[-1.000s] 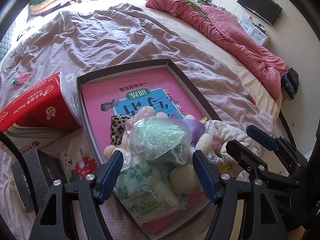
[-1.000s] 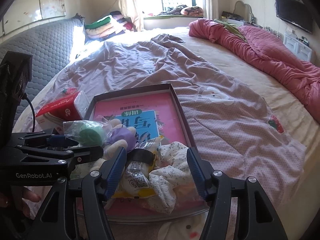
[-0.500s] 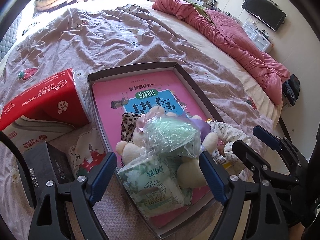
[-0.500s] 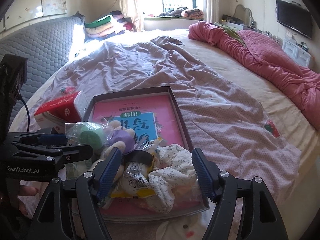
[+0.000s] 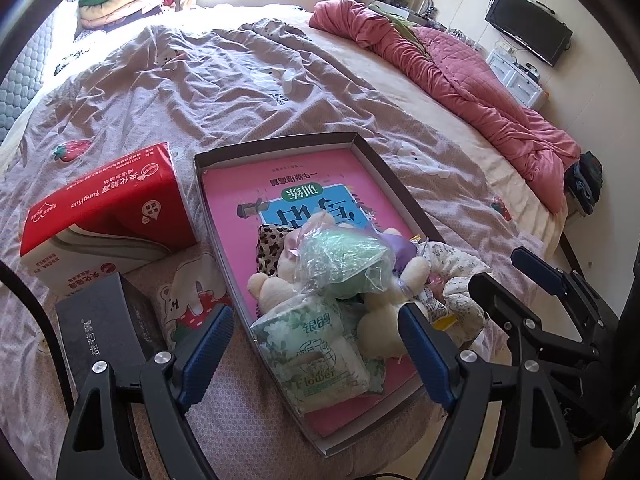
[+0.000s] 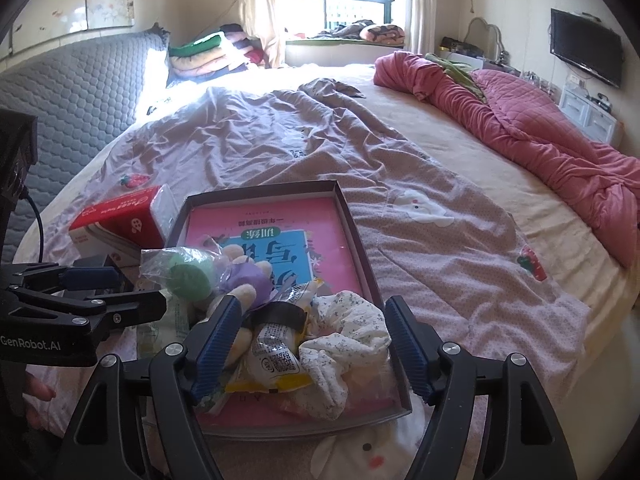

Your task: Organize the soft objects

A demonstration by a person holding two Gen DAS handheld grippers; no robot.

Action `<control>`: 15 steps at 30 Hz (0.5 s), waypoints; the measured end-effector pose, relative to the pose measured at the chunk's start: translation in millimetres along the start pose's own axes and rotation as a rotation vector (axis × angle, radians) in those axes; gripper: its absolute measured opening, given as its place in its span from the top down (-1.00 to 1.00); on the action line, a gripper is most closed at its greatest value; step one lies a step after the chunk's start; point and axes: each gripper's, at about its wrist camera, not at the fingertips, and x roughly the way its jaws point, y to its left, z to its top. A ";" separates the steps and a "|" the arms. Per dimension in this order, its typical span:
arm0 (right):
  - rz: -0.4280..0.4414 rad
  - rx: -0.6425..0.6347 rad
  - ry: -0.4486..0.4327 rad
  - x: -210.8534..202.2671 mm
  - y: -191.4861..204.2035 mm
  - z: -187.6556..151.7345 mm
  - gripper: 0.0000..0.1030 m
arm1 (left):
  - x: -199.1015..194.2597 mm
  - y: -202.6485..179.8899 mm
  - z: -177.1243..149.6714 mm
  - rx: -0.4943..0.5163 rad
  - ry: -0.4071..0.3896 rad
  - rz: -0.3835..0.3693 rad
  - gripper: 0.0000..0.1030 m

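A shallow grey box (image 5: 280, 146) (image 6: 356, 220) with a pink book in it lies on the bed. At its near end sits a heap of soft things: a green ball in clear plastic (image 5: 344, 260) (image 6: 188, 274), a cream and purple plush toy (image 5: 380, 320) (image 6: 248, 276), a tissue pack (image 5: 316, 356), a leopard-print piece (image 5: 270, 248), a white floral cloth (image 5: 460, 276) (image 6: 348, 328) and a yellow snack packet (image 6: 276, 360). My left gripper (image 5: 316, 344) is open and empty just short of the tissue pack. My right gripper (image 6: 312, 344) is open and empty over the cloth and packet.
A red tissue box (image 5: 108, 208) (image 6: 120, 220) and a black box (image 5: 100, 332) lie left of the grey box. A pink quilt (image 5: 460, 76) (image 6: 540, 132) is bunched at the bed's right side. Folded blankets (image 6: 208, 56) sit by the window.
Both grippers have drawn back and up from the heap, so more of the bed and boxes shows. Both stay open and empty. The heap has not moved.
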 end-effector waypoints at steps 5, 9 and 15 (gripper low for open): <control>-0.011 0.000 -0.017 -9.6 3.0 0.1 -0.48 | -9.1 0.2 -2.2 -0.001 -0.017 0.021 -0.63; -0.005 0.015 -0.029 -18.3 5.4 1.3 -0.48 | -17.6 1.1 -4.2 0.002 -0.026 0.037 -0.63; 0.002 0.020 -0.050 -35.7 14.0 -0.6 -0.49 | -33.5 2.8 -10.5 0.013 -0.048 0.060 -0.63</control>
